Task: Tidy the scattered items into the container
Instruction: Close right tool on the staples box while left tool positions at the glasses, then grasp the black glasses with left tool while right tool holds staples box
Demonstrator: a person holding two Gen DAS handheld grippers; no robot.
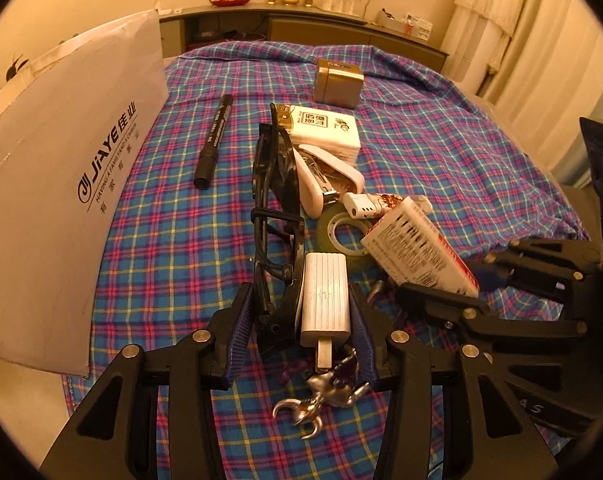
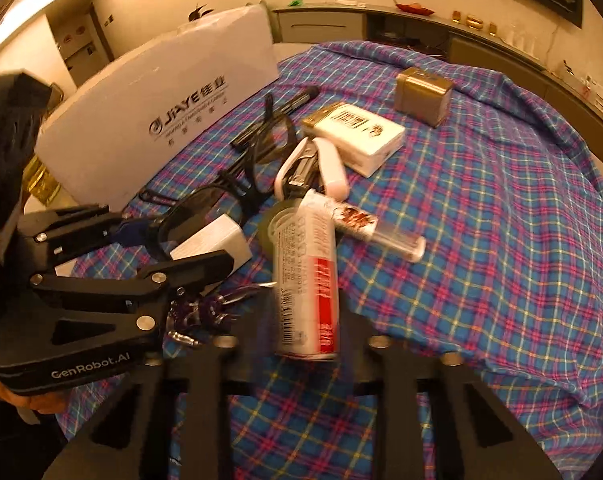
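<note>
Two grippers work over a table draped in a blue, pink and yellow plaid cloth [image 1: 441, 168], where the clutter lies bunched near the middle. The left gripper [image 1: 299, 320] has its blue ribbed pads closed around a white ribbed rectangular power adapter [image 1: 326, 296] together with the frame of a pair of black plastic glasses [image 1: 275, 200]; a silver claw-shaped keychain charm [image 1: 321, 398] dangles below the adapter. The right gripper [image 2: 307, 320] pinches a white and red cardboard box [image 2: 307, 276] printed with barcodes and small text I cannot read, its near end tucked between the fingers, though that view is blurred and the pads themselves are hard to make out.

Just behind the box a greenish roll of clear tape [image 1: 343, 236] lies flat, touching a small white tube with a brown pattern [image 2: 365, 226]. A white stapler [image 1: 329, 178] leans against a white tissue packet with Chinese characters and gold trim [image 1: 325, 128]. A black marker pen [image 1: 213, 142] lies apart to the left, and a gold metal cube-shaped tin [image 1: 337, 82] stands farther back.

The container, a large white cardboard box [image 1: 61, 184], sits at the left edge of the table, its side printed "JIAYE" with Chinese characters and the line "HAVING A FAMILY AND A CAREER". The left gripper's body reads "GenRobot.AI" in the right wrist view.
</note>
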